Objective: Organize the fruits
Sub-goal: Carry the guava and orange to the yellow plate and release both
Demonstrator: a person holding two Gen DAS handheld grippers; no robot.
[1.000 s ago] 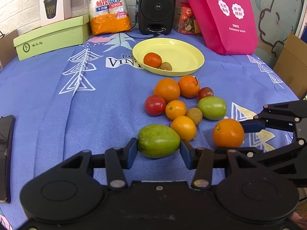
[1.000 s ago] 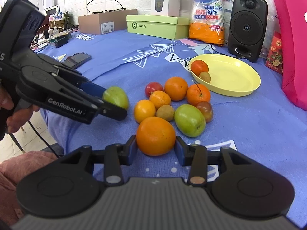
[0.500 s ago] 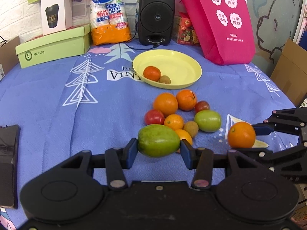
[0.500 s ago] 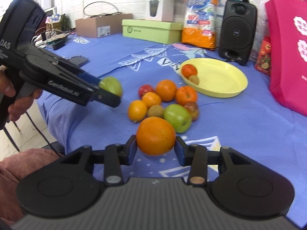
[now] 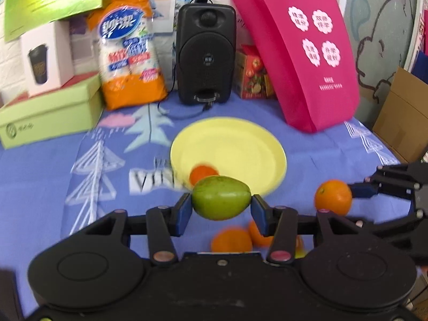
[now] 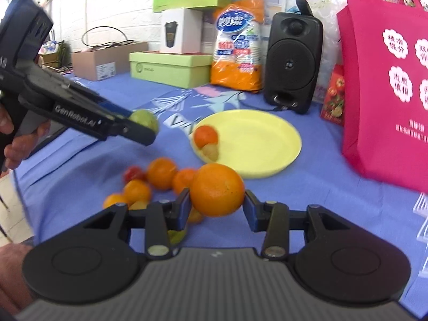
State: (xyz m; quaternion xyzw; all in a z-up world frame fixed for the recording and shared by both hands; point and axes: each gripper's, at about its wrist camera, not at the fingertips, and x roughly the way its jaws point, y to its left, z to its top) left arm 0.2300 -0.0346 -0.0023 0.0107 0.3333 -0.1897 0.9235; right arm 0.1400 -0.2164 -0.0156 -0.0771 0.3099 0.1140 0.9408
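While airborne, each tool clamps fruit: mango (image 5: pixel 221 197), orange (image 6: pixel 217 190).

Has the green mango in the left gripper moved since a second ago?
Yes. The green mango rose off the cloth and went forward, toward the yellow plate.

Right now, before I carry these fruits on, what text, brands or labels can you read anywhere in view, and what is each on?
"GenRobot.AI": side of the left gripper, which holds the green fruit.
"VI": only these letters of the tablecloth print are legible; the rest is blurred.
Paper cup pack: Chinese brand lettering, blurred.
Pink bag: Chinese characters in white flowers, too small.
Green box: logo text unreadable.
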